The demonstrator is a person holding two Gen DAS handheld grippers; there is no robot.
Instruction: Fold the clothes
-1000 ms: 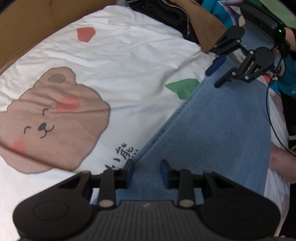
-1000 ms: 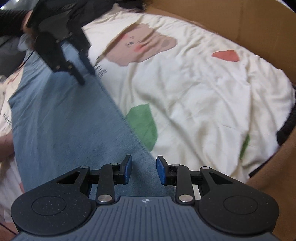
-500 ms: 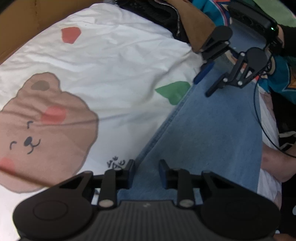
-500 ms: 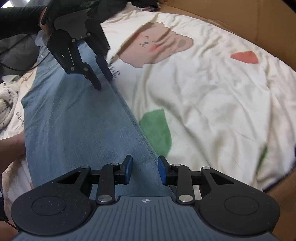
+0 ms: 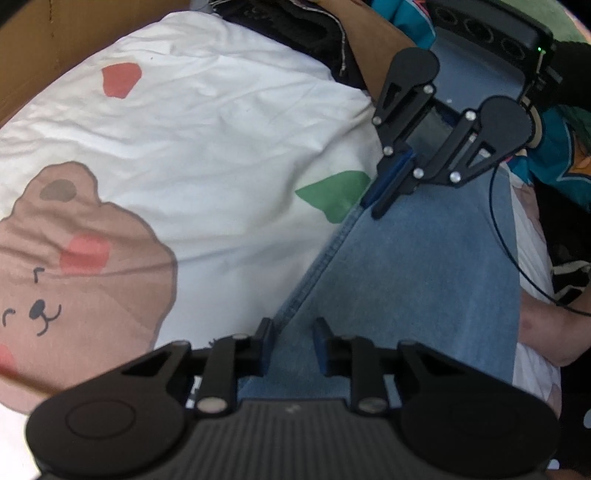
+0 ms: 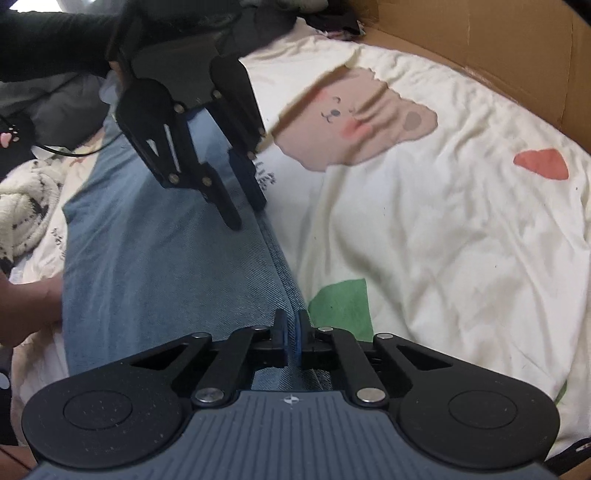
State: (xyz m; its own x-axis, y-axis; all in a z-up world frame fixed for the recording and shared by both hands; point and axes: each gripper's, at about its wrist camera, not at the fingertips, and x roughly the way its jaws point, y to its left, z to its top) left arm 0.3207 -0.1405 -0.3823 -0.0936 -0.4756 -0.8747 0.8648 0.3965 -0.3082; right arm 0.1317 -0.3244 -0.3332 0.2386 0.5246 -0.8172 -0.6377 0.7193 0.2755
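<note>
blue jeans (image 5: 424,280) lie flat on a bed, over a white sheet (image 5: 221,140) printed with a brown bear (image 5: 85,266), a red patch and a green leaf. the right claw (image 6: 291,332) is clenched on the jeans' stitched seam edge, having just closed. the left claw (image 5: 291,339) straddles the same edge, pads narrowing but apart. brown cardboard (image 6: 498,48) walls the far side; dark clothes (image 5: 295,26) crowd the sheet's end.

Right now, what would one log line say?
right tongs: shut on jeans seam | left tongs: closing, astride seam, not gripping | bedsheet beneath
</note>
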